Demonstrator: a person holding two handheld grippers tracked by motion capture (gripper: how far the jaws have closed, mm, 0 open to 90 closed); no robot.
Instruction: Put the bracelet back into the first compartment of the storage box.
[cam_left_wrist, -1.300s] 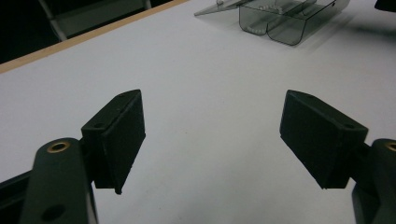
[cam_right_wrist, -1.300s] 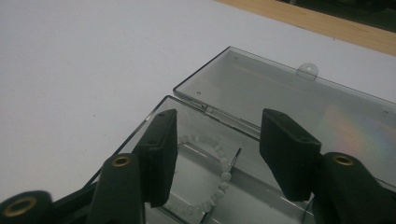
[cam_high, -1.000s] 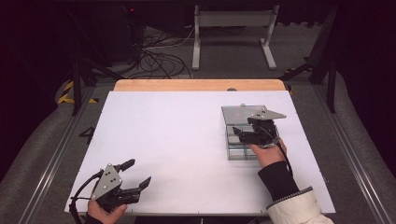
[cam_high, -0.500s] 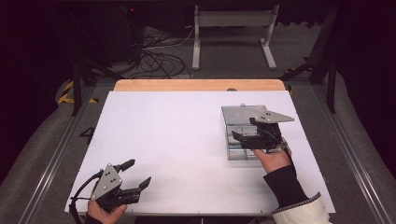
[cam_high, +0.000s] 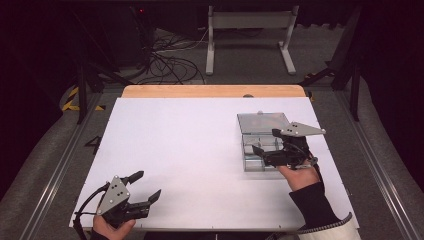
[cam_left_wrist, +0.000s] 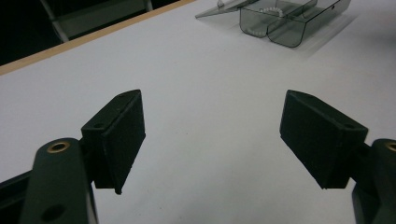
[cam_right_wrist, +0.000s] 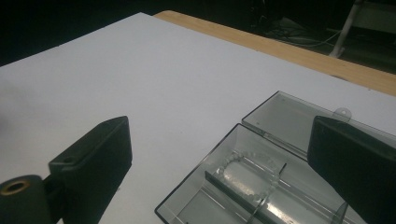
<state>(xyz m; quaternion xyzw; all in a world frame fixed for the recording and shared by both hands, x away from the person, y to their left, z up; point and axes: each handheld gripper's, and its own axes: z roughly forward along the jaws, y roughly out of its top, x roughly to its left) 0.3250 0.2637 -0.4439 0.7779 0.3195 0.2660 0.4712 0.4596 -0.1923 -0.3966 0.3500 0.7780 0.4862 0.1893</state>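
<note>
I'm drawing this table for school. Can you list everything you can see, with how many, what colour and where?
Box: one, clear smoky grey, open with its lid flat behind it, right side of the table.
Bead bracelet: one, whitish, inside a compartment of the box.
Table: one, white top with a wooden far edge.
Stand: one, pale grey, on the floor beyond the table.
Cables: a black tangle, floor beyond the table.
Left gripper: one, black, near left corner, jaws open, nothing between them.
Right gripper: one, black, over the box, jaws open after just widening, holding nothing.
</note>
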